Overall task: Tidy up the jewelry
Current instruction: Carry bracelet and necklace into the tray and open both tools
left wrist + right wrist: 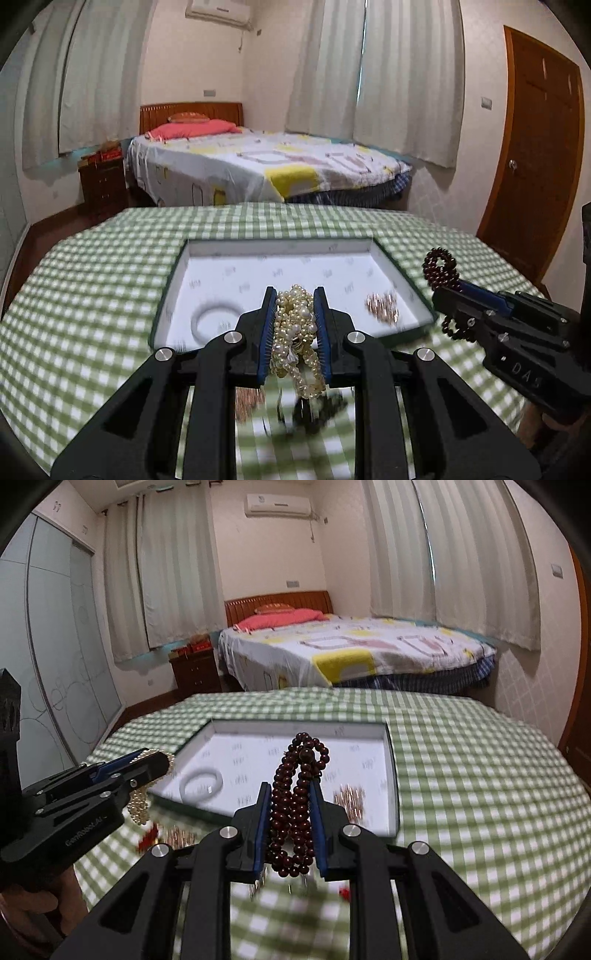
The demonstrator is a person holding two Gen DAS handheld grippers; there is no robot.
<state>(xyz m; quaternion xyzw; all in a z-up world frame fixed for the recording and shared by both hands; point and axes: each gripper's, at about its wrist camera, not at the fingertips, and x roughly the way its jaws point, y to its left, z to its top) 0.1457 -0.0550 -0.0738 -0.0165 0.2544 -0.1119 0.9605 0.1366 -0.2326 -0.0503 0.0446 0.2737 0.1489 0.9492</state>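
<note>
My left gripper (294,295) is shut on a bundle of cream pearl strands (295,332), held above the near edge of a shallow white tray (258,266). My right gripper (289,788) is shut on a bunch of dark red beads (295,805), also held above the tray's near edge (369,746). In the tray lie a white bangle (216,319) at the left and a rose-gold chain piece (382,306) at the right. The right gripper shows at the right of the left wrist view (448,286). The left gripper shows at the left of the right wrist view (162,762).
The tray sits on a table with a green checked cloth (92,295). Blurred loose jewelry lies on the cloth under the grippers (314,410), with red and gold pieces (166,836). A bed (258,166), a nightstand (103,181) and a wooden door (535,147) stand beyond.
</note>
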